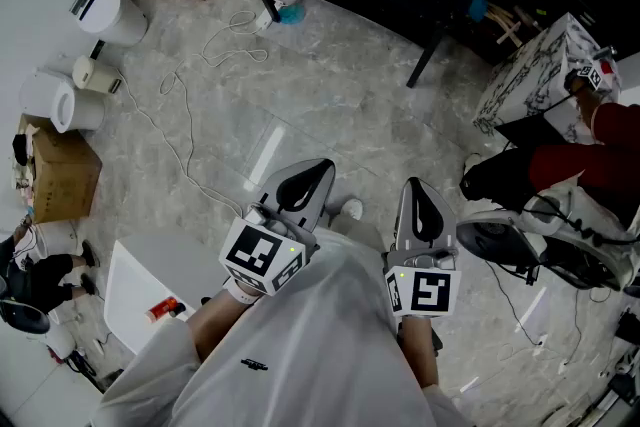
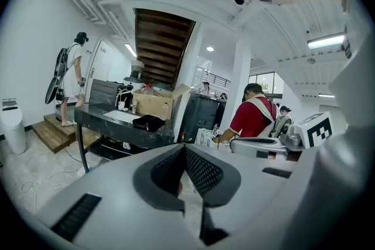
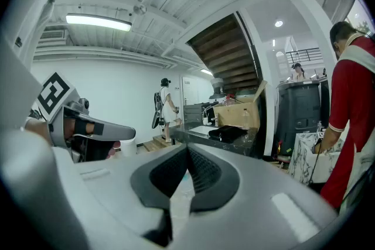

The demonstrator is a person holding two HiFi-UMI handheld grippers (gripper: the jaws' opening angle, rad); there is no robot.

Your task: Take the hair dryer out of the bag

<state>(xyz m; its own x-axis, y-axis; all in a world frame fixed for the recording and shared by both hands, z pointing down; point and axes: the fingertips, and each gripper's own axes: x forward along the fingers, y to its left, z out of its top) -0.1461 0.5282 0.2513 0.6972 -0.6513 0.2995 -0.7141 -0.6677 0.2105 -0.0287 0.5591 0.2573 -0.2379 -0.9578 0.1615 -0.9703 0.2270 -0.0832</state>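
Grey floor (image 1: 330, 85) is all that's under me: left gripper (image 1: 315, 173) and right gripper (image 1: 417, 190) hang out front, jaws pressed together, nothing betw. them. No hair dryer or bag I can pick out. A flat black thing (image 2: 148, 122) on the dark table (image 2: 99, 117) ahead may be the bag, can't tell. Best approach imo: get close, confirm the bag, then open jaws before reaching in.

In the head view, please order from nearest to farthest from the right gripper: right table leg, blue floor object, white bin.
1. right table leg, just beyond the right gripper.
2. blue floor object, ahead-left.
3. white bin, far left.
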